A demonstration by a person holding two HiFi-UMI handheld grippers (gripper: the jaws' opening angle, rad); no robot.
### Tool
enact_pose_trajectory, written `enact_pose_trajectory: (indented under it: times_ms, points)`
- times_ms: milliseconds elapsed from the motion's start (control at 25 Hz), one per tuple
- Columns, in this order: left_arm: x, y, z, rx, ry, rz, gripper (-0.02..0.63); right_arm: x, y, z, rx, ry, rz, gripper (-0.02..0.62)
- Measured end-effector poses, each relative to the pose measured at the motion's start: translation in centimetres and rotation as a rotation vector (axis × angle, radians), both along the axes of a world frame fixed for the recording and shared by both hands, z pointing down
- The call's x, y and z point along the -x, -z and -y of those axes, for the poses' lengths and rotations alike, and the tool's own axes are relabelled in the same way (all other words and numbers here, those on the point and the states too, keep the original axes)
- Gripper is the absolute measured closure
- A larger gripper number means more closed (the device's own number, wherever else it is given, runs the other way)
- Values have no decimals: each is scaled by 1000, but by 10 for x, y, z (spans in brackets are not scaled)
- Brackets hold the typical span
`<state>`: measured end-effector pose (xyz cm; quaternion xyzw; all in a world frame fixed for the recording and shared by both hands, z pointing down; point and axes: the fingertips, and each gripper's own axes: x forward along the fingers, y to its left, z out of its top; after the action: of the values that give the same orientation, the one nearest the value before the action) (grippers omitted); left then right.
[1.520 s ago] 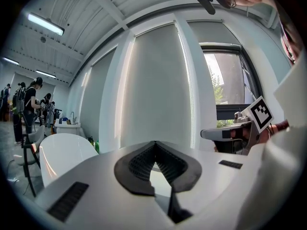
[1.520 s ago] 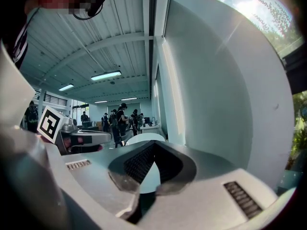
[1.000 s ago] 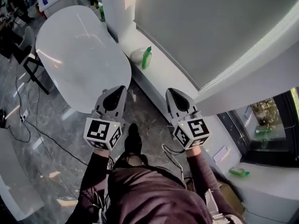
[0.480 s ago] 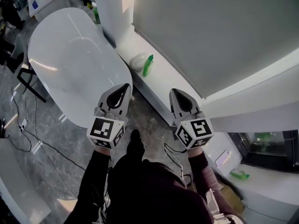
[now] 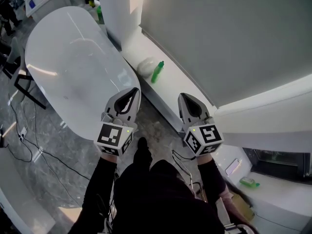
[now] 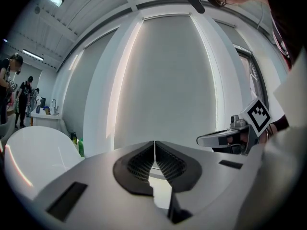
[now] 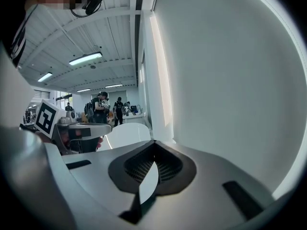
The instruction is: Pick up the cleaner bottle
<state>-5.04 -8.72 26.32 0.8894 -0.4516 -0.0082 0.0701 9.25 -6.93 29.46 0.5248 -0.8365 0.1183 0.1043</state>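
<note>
The green cleaner bottle (image 5: 157, 72) lies on the white window sill (image 5: 181, 90) in the head view, beside a pale crumpled cloth or bag (image 5: 145, 66). My left gripper (image 5: 132, 92) is held over the floor at the white table's near end, short of the bottle, jaws shut and empty. My right gripper (image 5: 185, 98) hangs by the sill's front edge, nearer me than the bottle, also shut with nothing in it. In the left gripper view the left gripper (image 6: 154, 143) has its pads pressed together. The right gripper (image 7: 154, 143) looks the same in its own view. Neither gripper view shows the bottle on the sill.
A white oval table (image 5: 73, 57) stands to the left, with a dark chair (image 5: 19, 77) and floor cables beyond it. Another green bottle (image 5: 99, 12) stands by the pillar (image 6: 80, 147). A third green bottle (image 5: 249, 181) lies at lower right. People (image 7: 101, 110) stand far off.
I have walked forward: both grippers sit closer to the sill and the green bottle than a second ago. Both stay shut and empty.
</note>
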Motion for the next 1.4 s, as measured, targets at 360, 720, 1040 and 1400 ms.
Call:
enact_pose_trajectory:
  times_ms: [360, 720, 1040, 1400]
  points:
    - [9, -28, 12, 43, -4, -11, 598, 8, -17, 9, 37, -2, -39, 594]
    - [1, -58, 33, 85, 2, 26, 598, -1, -33, 24, 72, -9, -61, 594]
    - [-18, -101, 61, 121, -3, 53, 597, -19, -70, 48, 86, -35, -57, 594]
    - [-43, -163, 95, 143, -8, 106, 597, -26, -123, 68, 119, -28, -60, 594]
